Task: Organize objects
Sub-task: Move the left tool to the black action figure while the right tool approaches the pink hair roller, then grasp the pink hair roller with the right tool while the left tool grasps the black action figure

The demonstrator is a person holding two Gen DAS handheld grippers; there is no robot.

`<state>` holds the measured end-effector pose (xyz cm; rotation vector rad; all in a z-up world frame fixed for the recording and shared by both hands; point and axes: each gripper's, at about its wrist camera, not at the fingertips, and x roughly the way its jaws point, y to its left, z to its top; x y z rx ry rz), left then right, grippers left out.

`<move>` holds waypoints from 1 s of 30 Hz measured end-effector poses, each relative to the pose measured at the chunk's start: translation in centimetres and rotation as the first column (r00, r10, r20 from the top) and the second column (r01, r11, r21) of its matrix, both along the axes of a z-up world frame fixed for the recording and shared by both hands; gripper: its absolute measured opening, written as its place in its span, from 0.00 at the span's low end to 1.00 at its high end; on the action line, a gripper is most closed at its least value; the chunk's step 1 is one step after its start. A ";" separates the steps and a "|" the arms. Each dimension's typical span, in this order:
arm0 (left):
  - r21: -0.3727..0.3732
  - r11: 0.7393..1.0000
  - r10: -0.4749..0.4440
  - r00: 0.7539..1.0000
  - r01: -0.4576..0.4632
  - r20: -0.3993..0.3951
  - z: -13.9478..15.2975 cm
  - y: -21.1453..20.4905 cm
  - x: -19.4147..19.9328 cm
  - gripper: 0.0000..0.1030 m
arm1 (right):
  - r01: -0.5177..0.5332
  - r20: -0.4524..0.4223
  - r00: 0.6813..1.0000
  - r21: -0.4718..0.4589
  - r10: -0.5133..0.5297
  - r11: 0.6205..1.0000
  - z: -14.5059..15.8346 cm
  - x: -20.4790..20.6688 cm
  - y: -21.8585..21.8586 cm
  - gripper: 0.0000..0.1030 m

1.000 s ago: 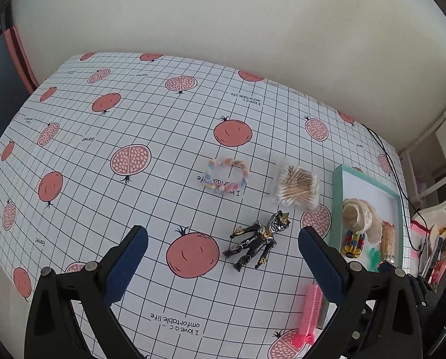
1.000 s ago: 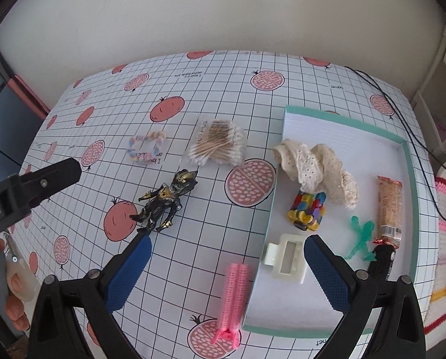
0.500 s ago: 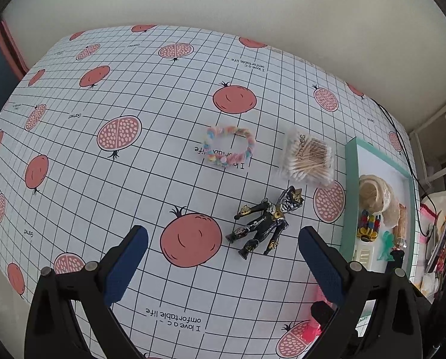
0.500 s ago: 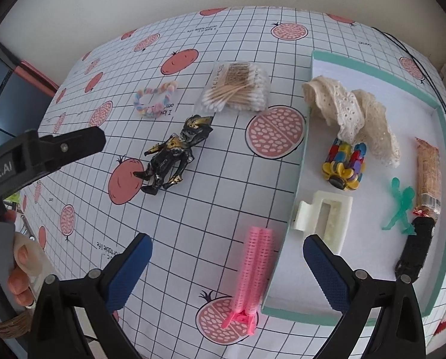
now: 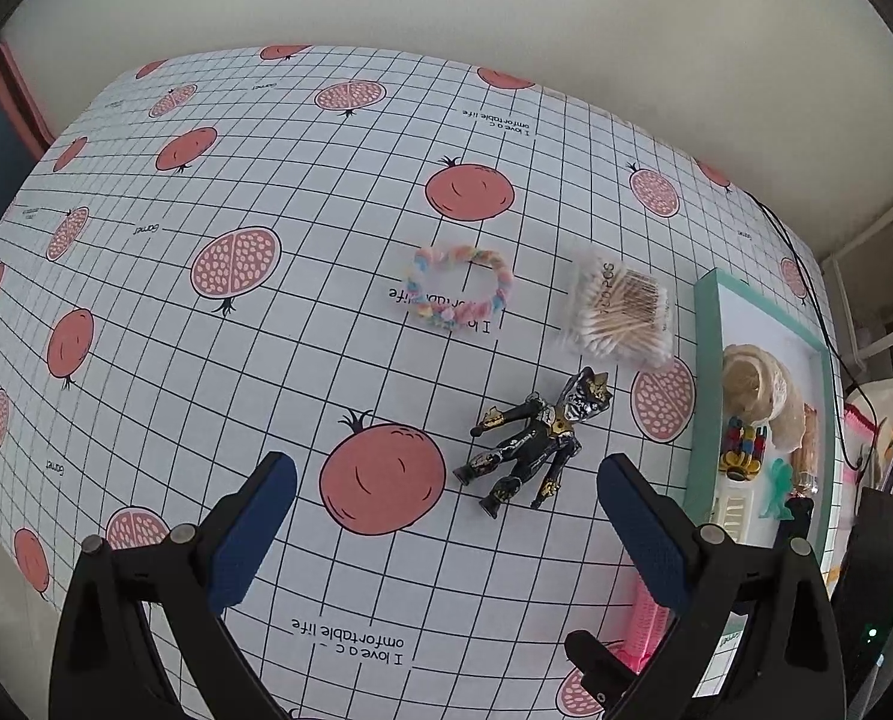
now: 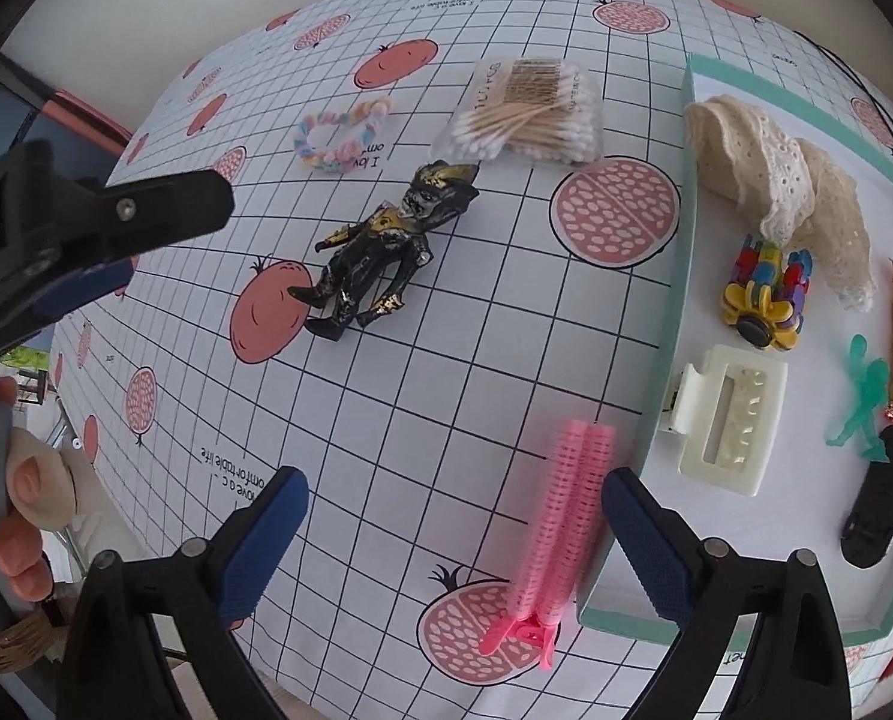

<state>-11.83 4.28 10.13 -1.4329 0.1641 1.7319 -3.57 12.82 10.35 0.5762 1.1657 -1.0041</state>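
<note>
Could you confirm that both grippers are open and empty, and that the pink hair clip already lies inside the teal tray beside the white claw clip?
Not quite: the pink hair clip lies on the tablecloth just outside the teal tray, as the right wrist view shows. The white claw clip is inside. Both the left gripper and right gripper are open and empty.

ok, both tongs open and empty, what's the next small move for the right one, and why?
Probably lower the right tongs onto the pink hair clip and close. It lies on the tablecloth between the open jaws, just outside the teal tray, the loose item nearest them. The black figure, cotton swabs and bracelet lie farther off.
</note>
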 end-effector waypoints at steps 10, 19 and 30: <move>-0.012 0.998 -0.058 0.998 0.058 0.022 -1.2 1.1 0.9 0.97 | 0.044 -0.064 0.997 -0.019 -0.045 0.999 -0.6 -0.5 -0.5 0.94; 0.017 0.990 -0.142 0.990 0.142 0.013 -2.5 3.5 2.7 0.97 | 0.043 -0.073 0.996 -0.027 -0.045 0.999 -0.4 -0.8 -0.7 0.74; 0.017 0.980 -0.200 0.980 0.200 -0.023 -3.7 5.4 3.6 0.83 | 0.060 -0.076 0.995 -0.010 -0.061 0.998 -0.3 -2.1 -1.5 0.35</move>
